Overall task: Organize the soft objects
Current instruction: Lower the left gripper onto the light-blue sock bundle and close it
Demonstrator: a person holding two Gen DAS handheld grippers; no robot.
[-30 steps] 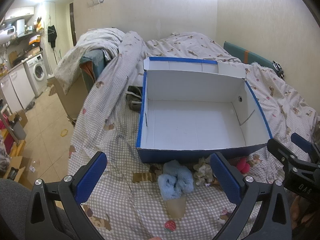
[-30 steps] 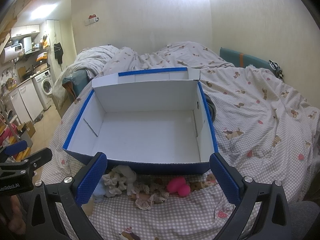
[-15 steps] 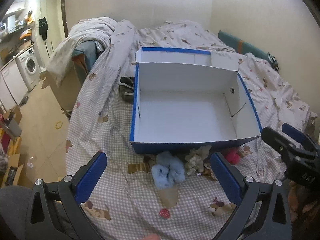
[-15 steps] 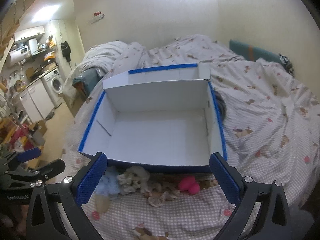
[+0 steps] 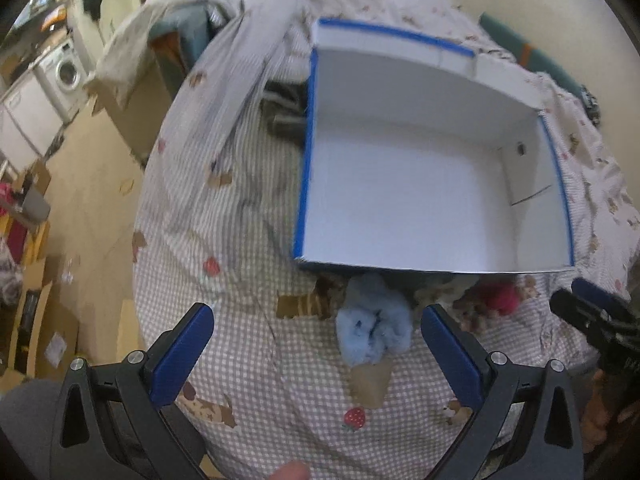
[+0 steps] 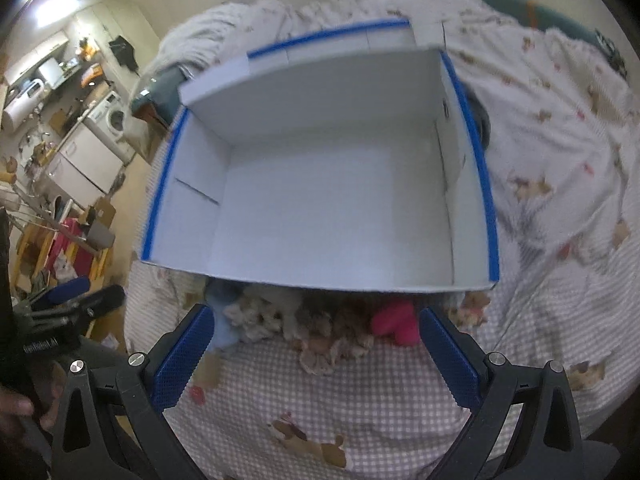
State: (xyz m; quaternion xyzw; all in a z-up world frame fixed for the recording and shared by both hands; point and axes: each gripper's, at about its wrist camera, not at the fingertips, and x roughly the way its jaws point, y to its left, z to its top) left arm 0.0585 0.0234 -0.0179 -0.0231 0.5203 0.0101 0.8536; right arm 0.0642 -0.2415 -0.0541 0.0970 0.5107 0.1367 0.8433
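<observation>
An empty white box with blue edges (image 5: 400, 208) (image 6: 332, 216) sits on the bed. Soft things lie in a row against its near wall: a fluffy light-blue one (image 5: 374, 326) (image 6: 224, 320), a cream lacy one (image 5: 444, 288) (image 6: 272, 312) and a pink one (image 5: 498, 294) (image 6: 394, 320). My left gripper (image 5: 316, 344) is open and empty above the checked sheet, the blue one just inside its right finger. My right gripper (image 6: 314, 344) is open and empty above the cream and pink ones.
The checked bedsheet (image 5: 240, 240) covers the bed. A dark garment (image 5: 284, 116) lies left of the box. Crumpled bedding (image 5: 192, 12) is piled at the back. Left of the bed are floor, cardboard boxes (image 5: 36, 320) and a washing machine (image 5: 68, 72).
Both grippers have moved forward and tilted down towards the soft things and the box. The box fills more of each view. Both stay open.
</observation>
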